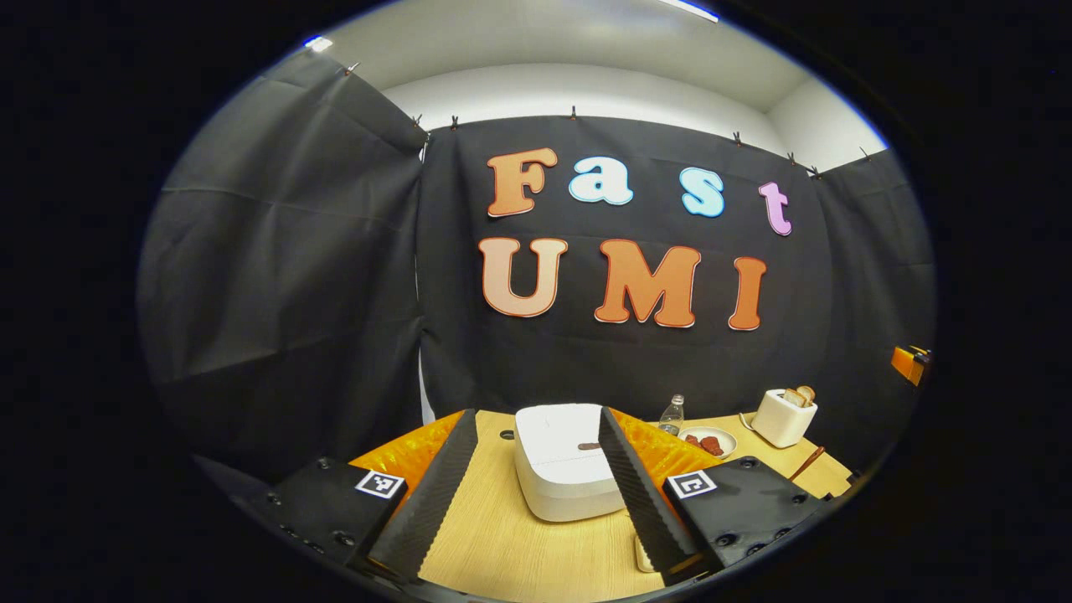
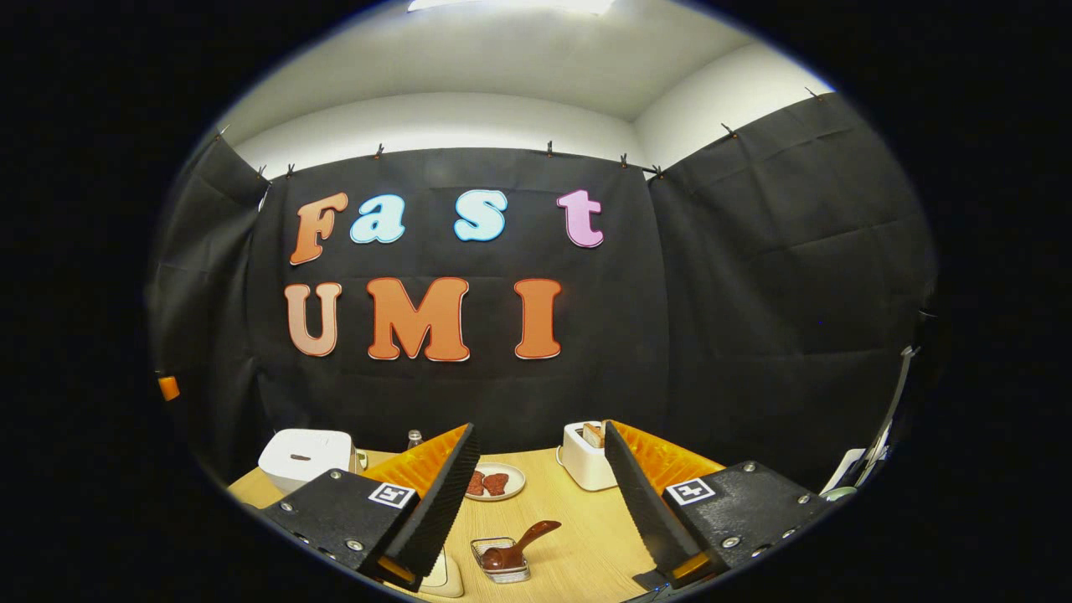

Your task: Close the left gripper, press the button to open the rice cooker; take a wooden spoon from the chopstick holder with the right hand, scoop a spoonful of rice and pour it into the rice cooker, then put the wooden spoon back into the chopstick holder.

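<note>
On the surface (image 1: pixel 502 544), the closed rice cooker (image 1: pixel 561 461) is seen between the wide-open, empty jaws of the left gripper (image 1: pixel 536 502). The wooden spoon (image 2: pixel 519 543), judged light and stiff, lies in its holder (image 2: pixel 501 559) ahead of the right gripper (image 2: pixel 540 502), likewise spread and empty; its raised handle is best taken.

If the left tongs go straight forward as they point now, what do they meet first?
Probably the white rice cooker, closed, on the wooden table. It sits ahead between the open left tongs, though depth is unclear.
</note>
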`<state>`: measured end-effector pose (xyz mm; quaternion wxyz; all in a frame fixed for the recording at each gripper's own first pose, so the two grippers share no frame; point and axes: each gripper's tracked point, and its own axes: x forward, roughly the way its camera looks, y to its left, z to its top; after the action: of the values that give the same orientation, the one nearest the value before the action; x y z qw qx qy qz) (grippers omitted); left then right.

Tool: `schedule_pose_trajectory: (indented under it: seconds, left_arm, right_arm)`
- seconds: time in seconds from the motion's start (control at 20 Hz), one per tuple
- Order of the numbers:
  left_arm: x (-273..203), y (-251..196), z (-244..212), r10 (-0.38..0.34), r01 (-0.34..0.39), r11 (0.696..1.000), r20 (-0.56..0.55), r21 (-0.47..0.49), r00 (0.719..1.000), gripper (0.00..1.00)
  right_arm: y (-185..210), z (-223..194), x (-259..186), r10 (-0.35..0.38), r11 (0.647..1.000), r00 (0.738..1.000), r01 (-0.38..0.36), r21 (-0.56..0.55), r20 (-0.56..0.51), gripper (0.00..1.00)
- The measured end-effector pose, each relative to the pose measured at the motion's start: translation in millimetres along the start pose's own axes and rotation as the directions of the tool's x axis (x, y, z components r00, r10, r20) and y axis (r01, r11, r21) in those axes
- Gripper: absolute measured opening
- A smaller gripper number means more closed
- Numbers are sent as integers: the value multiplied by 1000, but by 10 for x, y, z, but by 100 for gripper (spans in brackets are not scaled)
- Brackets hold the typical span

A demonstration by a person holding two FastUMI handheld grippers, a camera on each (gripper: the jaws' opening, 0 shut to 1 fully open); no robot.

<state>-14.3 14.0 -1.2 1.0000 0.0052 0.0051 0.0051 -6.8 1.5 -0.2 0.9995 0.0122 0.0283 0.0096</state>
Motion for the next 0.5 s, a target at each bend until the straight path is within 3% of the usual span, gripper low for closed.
schedule_pose_trajectory:
  seconds: [0.25,0.4,0.45,0.5]
  left_arm:
    - [15,17,-6,8,-8,1000,2,-4,1000,97]
    - [-9,55,109,17,-18,999,32,31,999,34]
    - [-17,32,107,14,-16,999,34,48,999,42]
    - [-30,33,123,16,-18,998,40,67,999,38]
  right_arm:
    - [8,-1,0,-2,1000,1000,2,-8,-7,93]
    - [3,-15,-3,2,1000,1000,-2,-1,-15,93]
    - [-2,-14,0,1,1000,1000,-1,2,-16,93]
    - [1,-15,4,0,1000,1000,0,6,-17,93]
